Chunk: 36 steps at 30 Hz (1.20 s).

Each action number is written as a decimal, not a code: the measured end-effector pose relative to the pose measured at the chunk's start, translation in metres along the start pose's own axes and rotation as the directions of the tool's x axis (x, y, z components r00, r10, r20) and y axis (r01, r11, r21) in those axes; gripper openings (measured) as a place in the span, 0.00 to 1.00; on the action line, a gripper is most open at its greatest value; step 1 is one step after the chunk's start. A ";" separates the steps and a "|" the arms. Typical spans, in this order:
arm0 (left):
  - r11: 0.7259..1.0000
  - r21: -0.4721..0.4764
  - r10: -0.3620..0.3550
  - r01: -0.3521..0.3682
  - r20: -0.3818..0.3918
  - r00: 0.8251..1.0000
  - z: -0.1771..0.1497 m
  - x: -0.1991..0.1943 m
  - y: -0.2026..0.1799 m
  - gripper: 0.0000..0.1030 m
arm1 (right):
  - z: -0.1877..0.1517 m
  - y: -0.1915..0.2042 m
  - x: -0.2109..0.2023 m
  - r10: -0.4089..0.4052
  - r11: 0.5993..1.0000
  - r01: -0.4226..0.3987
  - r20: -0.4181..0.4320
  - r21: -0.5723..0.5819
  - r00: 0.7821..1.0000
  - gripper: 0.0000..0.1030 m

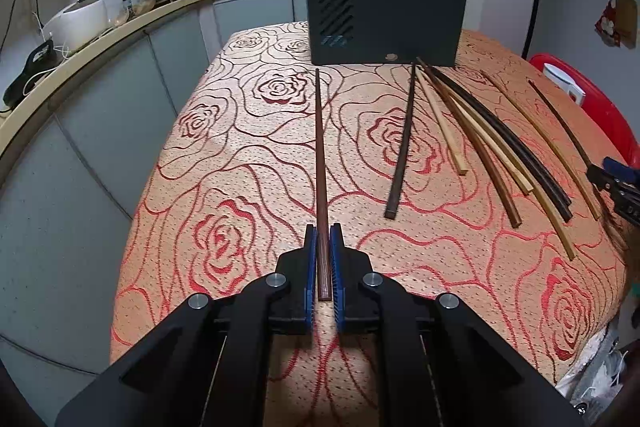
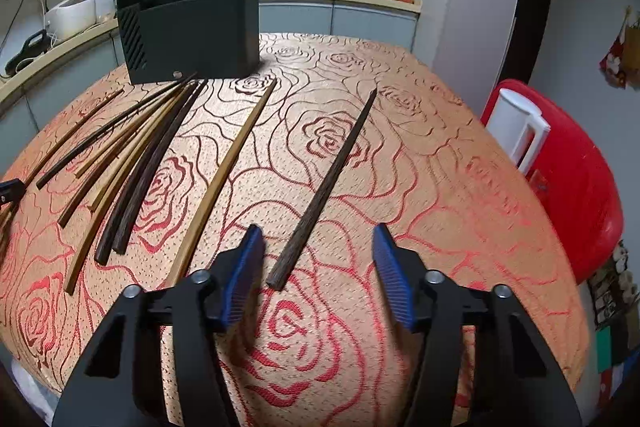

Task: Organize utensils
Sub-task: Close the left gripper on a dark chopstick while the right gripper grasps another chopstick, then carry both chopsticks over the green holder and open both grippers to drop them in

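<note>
The left gripper (image 1: 323, 259) clenched one reddish chopstick (image 1: 320, 163); the right gripper (image 2: 316, 275) straddled a dark chopstick (image 2: 324, 183) ungripped; other chopsticks (image 1: 472, 139) remained unsorted beside the holder (image 1: 384, 23).

No legible text; small round emblem on dark holder (image 1: 390, 57) too tiny to read.

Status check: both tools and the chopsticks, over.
Left tool shut on reddish-brown chopstick. Right tool open, straddling dark chopstick, not gripping. Nothing in the way.
</note>
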State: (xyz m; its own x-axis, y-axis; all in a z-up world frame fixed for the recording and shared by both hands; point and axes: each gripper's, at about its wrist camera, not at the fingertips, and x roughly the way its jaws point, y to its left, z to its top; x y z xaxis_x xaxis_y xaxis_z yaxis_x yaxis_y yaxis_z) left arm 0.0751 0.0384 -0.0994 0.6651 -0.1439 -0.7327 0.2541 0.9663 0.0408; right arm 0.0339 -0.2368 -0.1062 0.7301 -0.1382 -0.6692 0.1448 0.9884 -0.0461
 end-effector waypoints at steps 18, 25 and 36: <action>0.999 0.031 0.032 -0.033 0.010 0.999 0.000 -0.009 -0.008 0.06 | 0.005 -0.009 -0.004 0.098 0.992 -0.096 -0.020 0.084 0.995 0.08; 0.999 0.034 0.029 -0.032 0.084 0.996 0.010 -0.044 -0.002 0.06 | 0.025 -0.017 -0.042 0.104 0.991 -0.110 0.083 0.077 0.991 0.08; 0.999 0.023 0.023 -0.030 0.288 0.957 0.069 -0.104 0.015 0.06 | 0.085 -0.029 -0.087 0.143 0.987 -0.157 0.266 0.031 0.953 0.08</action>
State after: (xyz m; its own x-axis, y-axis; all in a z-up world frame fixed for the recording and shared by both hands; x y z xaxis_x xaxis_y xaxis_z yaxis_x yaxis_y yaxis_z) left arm 0.0582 0.0530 0.0240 0.8445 -0.1773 -0.5053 0.2497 0.9651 0.0787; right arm 0.0233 -0.2584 0.0168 0.8942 -0.0068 -0.4475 0.0490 0.9954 0.0827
